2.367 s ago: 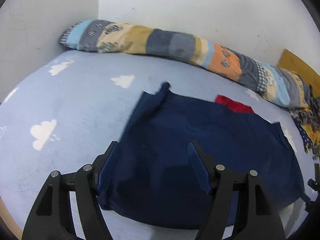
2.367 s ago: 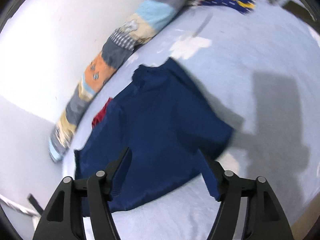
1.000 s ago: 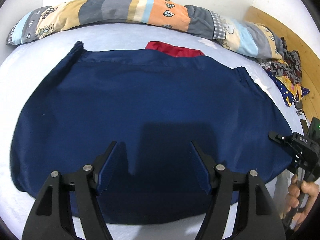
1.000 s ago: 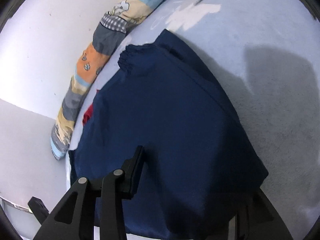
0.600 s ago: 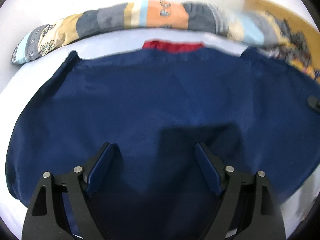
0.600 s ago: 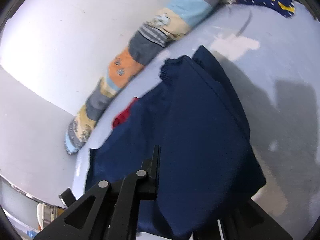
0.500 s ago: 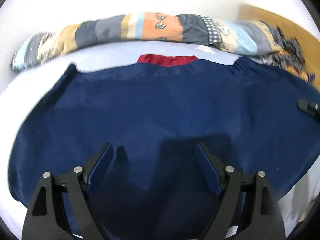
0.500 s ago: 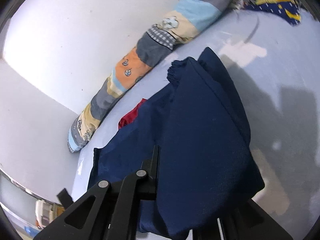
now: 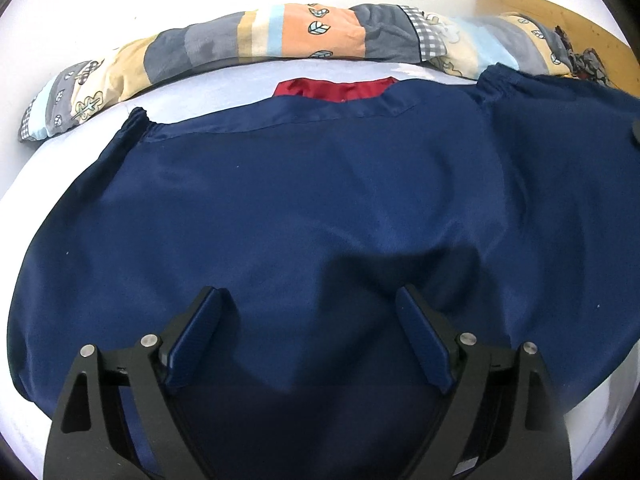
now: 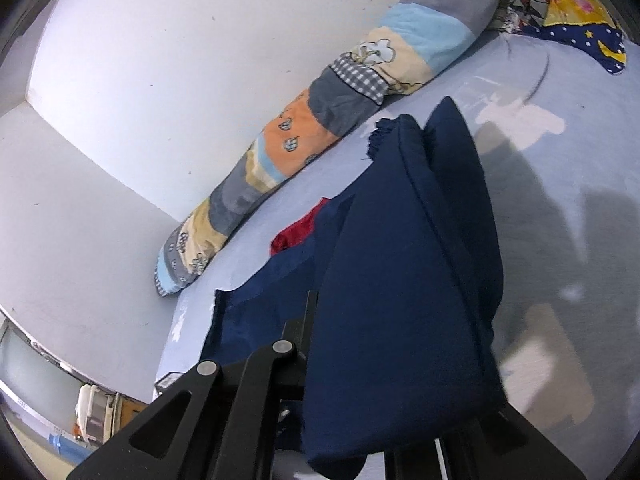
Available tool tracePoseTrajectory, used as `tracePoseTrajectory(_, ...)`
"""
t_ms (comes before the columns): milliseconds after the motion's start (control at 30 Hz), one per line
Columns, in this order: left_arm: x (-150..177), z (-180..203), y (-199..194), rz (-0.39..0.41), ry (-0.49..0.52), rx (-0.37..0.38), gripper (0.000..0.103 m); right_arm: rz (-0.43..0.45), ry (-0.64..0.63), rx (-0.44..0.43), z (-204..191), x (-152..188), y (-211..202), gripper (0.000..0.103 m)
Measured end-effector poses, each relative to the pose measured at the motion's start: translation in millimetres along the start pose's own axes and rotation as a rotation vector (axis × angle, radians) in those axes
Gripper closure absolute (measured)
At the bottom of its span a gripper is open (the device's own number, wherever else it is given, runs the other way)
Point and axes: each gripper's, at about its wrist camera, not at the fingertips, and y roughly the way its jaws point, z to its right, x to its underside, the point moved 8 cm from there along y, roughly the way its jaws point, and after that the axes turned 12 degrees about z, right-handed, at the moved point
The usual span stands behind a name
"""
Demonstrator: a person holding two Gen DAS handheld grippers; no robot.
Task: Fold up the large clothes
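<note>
A large navy blue garment (image 9: 300, 208) with a red lining at its collar (image 9: 332, 88) lies spread on the bed. My left gripper (image 9: 312, 332) is open and empty, hovering over the garment's near hem. My right gripper (image 10: 392, 412) is shut on the garment's right edge (image 10: 404, 280) and holds that side lifted, so the cloth drapes over the fingers and hides them. In the right wrist view the rest of the garment (image 10: 256, 312) still lies flat on the bed.
A light blue sheet with white clouds (image 10: 568, 184) covers the bed. A long patchwork bolster (image 9: 280, 36) lies along the white wall. Patterned cloth (image 10: 572, 12) is piled at the bed's far right by a wooden board (image 9: 552, 20).
My right gripper closed on the garment's right edge and has lifted it up off the bed. My left gripper moved in over the near hem and stays open.
</note>
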Motion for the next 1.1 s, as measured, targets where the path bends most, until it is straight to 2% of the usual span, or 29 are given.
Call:
tracePoseTrajectory(233, -7, -17, -13, -0.004, -0.041, 0.007, 0.014, -0.009, -0.079, 0.012, -46, 1, 4, 0.094)
tracePoseTrajectory(367, -29, -66, -49, 0.035, -0.161, 0.007, 0.014, -0.027, -0.181, 0.062, -85, 4, 16, 0.094)
tracePoseTrajectory(467, -41, -121, -78, 0.055, -0.198, -0.038, 0.014, -0.040, -0.268, 0.085, -119, 17, 28, 0.093)
tracePoseTrajectory(533, -44, -163, -96, 0.067, -0.218, -0.067, 0.014, -0.052, -0.355, 0.101, -148, 34, 39, 0.093)
tracePoseTrajectory(633, -41, -220, -113, 0.087, -0.245, -0.148, 0.014, -0.079, -0.497, 0.123, -190, 70, 60, 0.093)
tracePoseTrajectory(767, -17, -281, -113, 0.053, -0.349, -0.222, 0.014, -0.154, -0.616, 0.118, -230, 137, 101, 0.093)
tracePoseTrajectory(867, -3, -305, -107, 0.022, -0.416, -0.236, 0.014, -0.218, -0.694, 0.119, -247, 196, 137, 0.094)
tracePoseTrajectory(967, 1, -322, -106, 0.017, -0.451, -0.247, 0.014, -0.288, -0.781, 0.182, -240, 249, 168, 0.093)
tracePoseTrajectory(1100, 0, -331, -111, 0.033, -0.500, -0.224, 0.014, -0.285, -0.790, 0.191, -238, 253, 170, 0.094)
